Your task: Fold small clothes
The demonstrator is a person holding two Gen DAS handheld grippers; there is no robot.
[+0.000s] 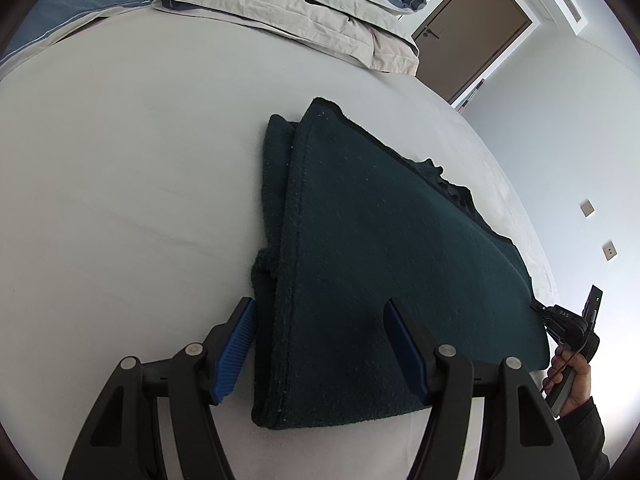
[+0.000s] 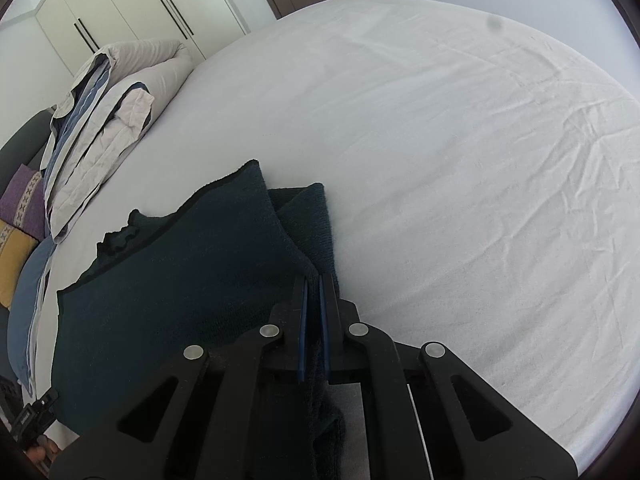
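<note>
A dark teal fleece garment (image 1: pixel 360 248) lies folded in layers on the white bed sheet (image 1: pixel 120 160). My left gripper (image 1: pixel 320 312) is open, its blue-padded fingers (image 1: pixel 240 340) straddling the near left edge of the garment. My right gripper (image 2: pixel 314 284) is shut on the garment's corner (image 2: pixel 288 240), the cloth pinched between its pads. In the left wrist view the right gripper (image 1: pixel 568 324) sits at the garment's far right corner, held by a hand. The garment also fills the lower left of the right wrist view (image 2: pixel 180 280).
A stack of folded grey and blue bedding (image 1: pixel 304 12) lies at the bed's far end, also in the right wrist view (image 2: pixel 108 120). Cushions (image 2: pixel 20 216) lie beyond it. A brown door (image 1: pixel 472 32) and wardrobes (image 2: pixel 132 4) stand past the bed.
</note>
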